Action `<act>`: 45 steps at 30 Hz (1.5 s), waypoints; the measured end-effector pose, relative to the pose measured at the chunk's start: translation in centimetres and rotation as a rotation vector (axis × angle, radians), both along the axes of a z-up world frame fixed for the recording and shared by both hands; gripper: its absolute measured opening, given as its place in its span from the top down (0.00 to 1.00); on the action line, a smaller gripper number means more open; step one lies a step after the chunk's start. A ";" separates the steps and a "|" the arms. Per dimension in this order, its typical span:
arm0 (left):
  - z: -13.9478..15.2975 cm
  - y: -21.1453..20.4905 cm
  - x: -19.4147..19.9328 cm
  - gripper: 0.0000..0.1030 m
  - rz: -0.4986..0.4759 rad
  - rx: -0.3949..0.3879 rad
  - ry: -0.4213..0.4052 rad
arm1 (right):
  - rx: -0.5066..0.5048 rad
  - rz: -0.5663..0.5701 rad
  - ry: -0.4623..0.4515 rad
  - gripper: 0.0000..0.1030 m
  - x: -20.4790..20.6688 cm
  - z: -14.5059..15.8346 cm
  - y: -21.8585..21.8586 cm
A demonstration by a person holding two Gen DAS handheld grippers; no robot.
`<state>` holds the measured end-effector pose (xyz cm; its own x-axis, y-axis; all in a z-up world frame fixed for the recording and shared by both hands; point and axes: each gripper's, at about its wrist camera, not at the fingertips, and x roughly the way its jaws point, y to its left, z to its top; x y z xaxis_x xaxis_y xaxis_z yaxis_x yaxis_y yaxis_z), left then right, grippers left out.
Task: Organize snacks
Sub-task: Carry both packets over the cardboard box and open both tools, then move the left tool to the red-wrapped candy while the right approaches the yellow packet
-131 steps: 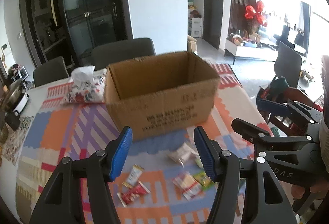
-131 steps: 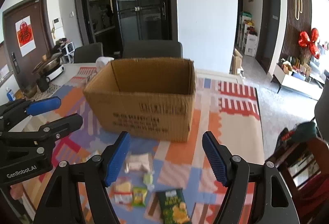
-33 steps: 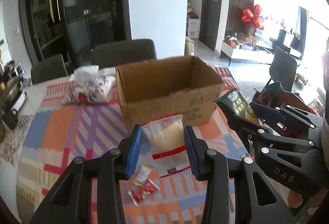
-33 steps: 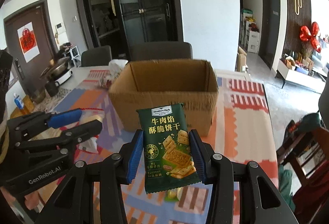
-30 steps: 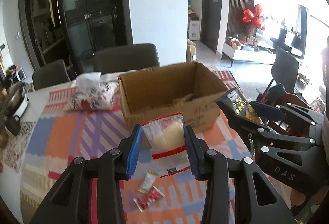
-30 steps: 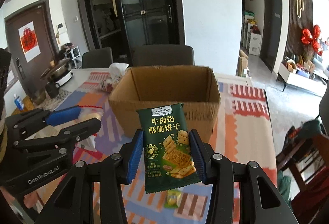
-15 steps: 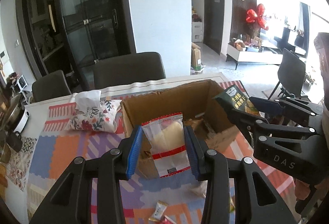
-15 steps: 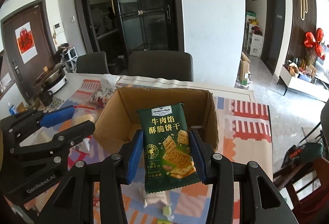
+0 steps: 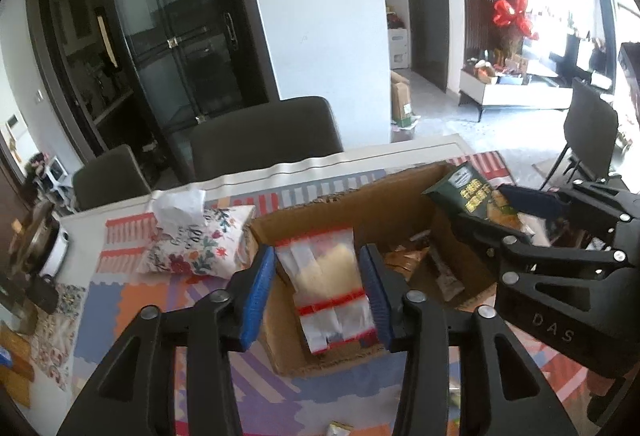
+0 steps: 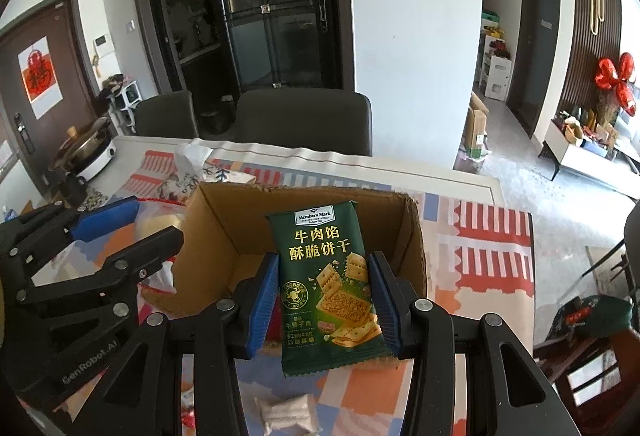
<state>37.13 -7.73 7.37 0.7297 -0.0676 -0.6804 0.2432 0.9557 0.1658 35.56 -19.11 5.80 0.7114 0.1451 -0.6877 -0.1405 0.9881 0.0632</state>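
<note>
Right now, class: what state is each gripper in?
Left gripper: open, jaws just opening; clear packet between them.
Right gripper: shut on green cracker packet.

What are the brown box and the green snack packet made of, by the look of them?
The brown box looks like plain corrugated cardboard: matte, with rough, frayed top edges. The green snack packet seems to be glossy printed plastic film, going by its sheen and crimped end seams, though a foil lining can't be ruled out.

Blue pads on the black left gripper [image 9: 318,292] flank a clear packet [image 9: 326,286] with red bands and pale yellow filling, the dark green cracker pack [image 10: 330,286] shows gold lettering, the cardboard box [image 10: 216,236] is brown, and the tablecloth [image 10: 492,248] runs orange, purple and red-striped.
</note>
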 end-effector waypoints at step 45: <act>-11.8 6.9 -14.2 0.39 0.016 -0.003 0.327 | -0.116 -0.105 0.416 0.36 -12.8 -10.9 3.9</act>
<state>22.95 -0.83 -4.41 0.4732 -0.0600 -0.8789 0.2678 0.9603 0.0786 22.73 -15.20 -5.08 0.3770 -0.0082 -0.9262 -0.0247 0.9995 -0.0189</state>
